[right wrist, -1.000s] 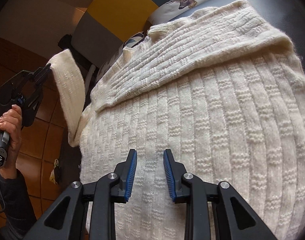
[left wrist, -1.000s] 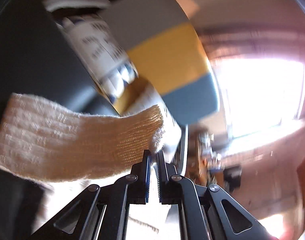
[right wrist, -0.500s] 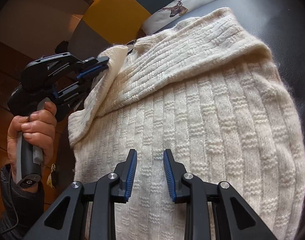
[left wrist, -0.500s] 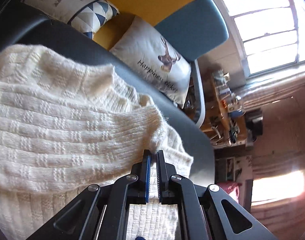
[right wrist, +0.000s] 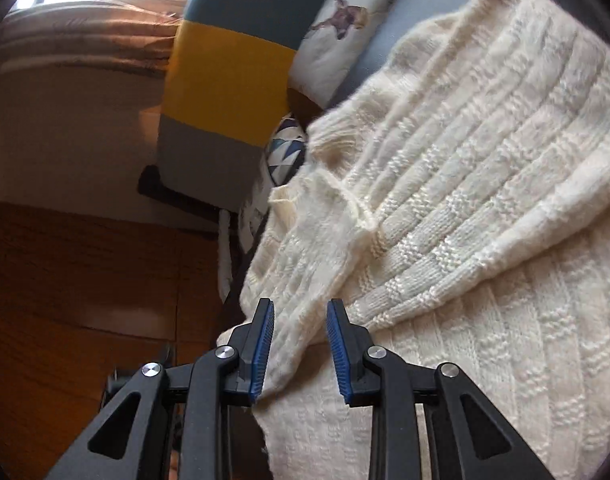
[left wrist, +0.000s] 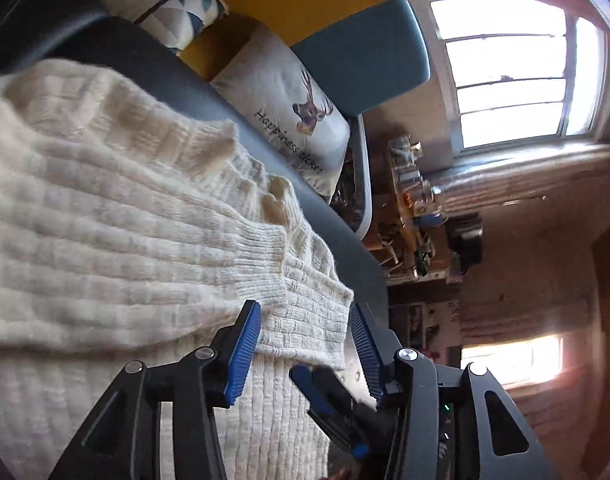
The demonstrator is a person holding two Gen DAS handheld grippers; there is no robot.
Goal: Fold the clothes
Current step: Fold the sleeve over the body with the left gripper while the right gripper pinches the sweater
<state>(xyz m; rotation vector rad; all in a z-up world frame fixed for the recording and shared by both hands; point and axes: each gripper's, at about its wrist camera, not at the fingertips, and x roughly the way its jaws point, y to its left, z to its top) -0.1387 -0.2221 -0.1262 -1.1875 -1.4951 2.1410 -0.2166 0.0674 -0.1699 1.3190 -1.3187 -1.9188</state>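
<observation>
Sleeve, gripped before, lies free on sweater as left tongs open.

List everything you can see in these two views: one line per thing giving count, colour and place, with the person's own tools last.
sweater: one, cream knit, spread on the dark seat, sleeves folded across it
seat: one, dark grey, under the sweater
deer cushion: one, white with a deer print, beyond the sweater
triangle cushion: one, white with blue triangles, beside the deer cushion
backrest: one, teal, yellow and grey bands, behind the cushions
window: one, bright, far wall
left gripper: one, black with blue pads, opening over the sleeve cuff
right gripper: one, black with blue pads, opening, sweater edge between
</observation>
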